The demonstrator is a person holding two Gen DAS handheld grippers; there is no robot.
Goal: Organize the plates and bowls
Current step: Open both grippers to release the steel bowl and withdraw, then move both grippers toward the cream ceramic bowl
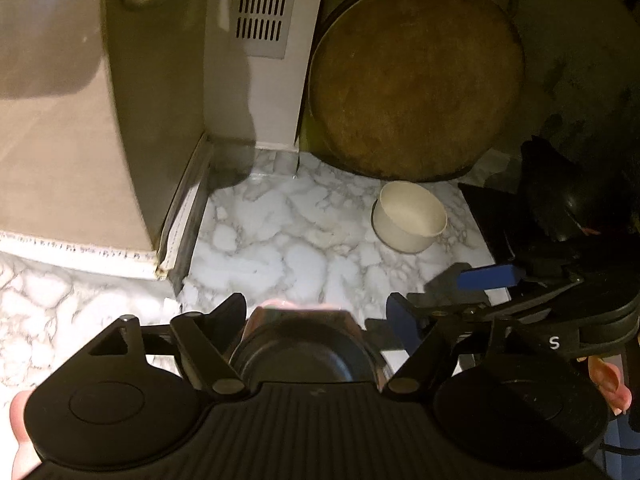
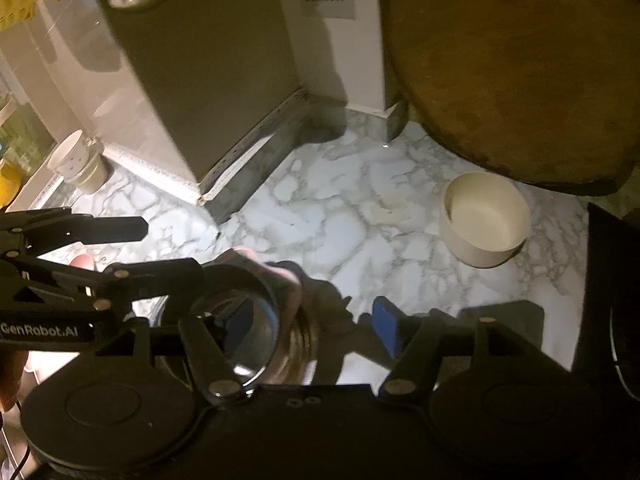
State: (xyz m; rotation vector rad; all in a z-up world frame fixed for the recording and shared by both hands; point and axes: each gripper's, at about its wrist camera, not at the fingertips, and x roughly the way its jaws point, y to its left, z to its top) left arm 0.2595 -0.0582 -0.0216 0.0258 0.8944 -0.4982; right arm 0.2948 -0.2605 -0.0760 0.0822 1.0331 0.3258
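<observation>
Cream bowl [image 1: 409, 216] upright and empty on marble counter [image 1: 288, 240], both claws released, nothing gripped

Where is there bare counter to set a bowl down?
The widest bare patch of marble counter lies between the grey cabinet on the left and the white bowl on the right. It is crowded by the round wooden board behind the bowl and the dark things on the right.

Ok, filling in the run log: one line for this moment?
left tongs: open | right tongs: open | bowl: upright on counter, untouched
</observation>
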